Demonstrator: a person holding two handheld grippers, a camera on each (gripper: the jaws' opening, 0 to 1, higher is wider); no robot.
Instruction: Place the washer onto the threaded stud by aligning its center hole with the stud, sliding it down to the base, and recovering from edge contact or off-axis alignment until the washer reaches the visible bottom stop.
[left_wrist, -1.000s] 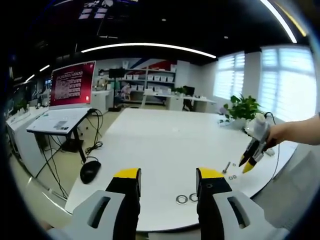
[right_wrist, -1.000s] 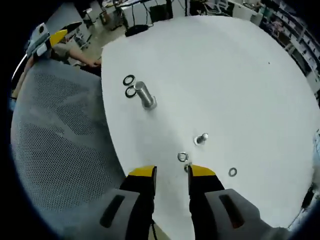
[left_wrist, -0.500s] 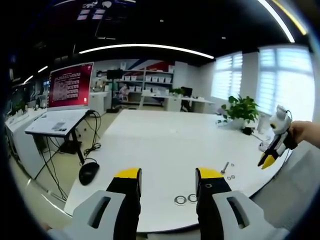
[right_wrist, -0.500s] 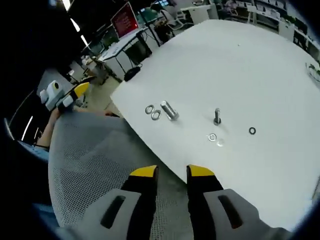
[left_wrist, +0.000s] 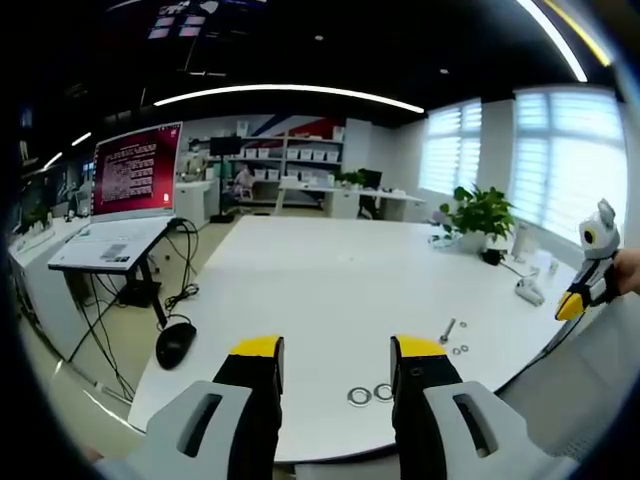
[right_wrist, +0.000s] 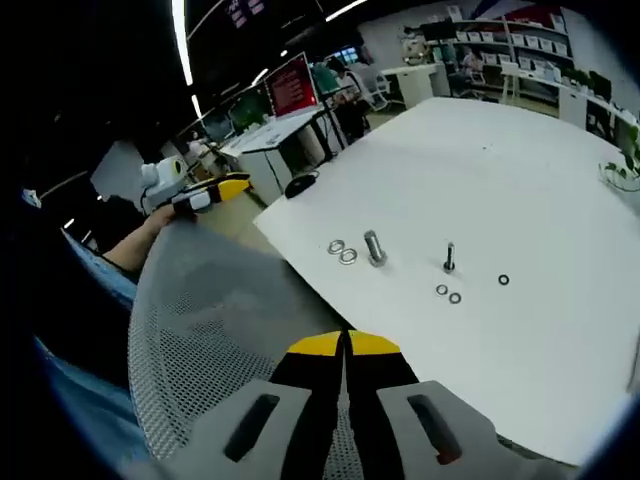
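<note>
The threaded stud (right_wrist: 449, 258) stands upright on the white table (right_wrist: 520, 170), with two small washers (right_wrist: 447, 294) just in front of it and a dark ring (right_wrist: 503, 280) to its right. Two larger washers (right_wrist: 342, 251) lie beside a thick bolt (right_wrist: 375, 248). My right gripper (right_wrist: 345, 346) is shut with nothing between its jaws, held back over a mesh chair. My left gripper (left_wrist: 337, 350) is open and empty at the table's near edge, with the larger washers (left_wrist: 371, 395) between its jaws. The stud (left_wrist: 450, 330) stands farther right, and the right gripper (left_wrist: 590, 285) hangs beyond the table edge.
A grey mesh chair back (right_wrist: 210, 330) lies between the right gripper and the table. The left gripper (right_wrist: 195, 195) shows at upper left in a hand. A potted plant (left_wrist: 483, 215) stands at the table's far right, a red screen (left_wrist: 137, 165) at left.
The right gripper has drawn back from the stud and off the table, and its jaws have shut. The left gripper has stayed where it was, open.
</note>
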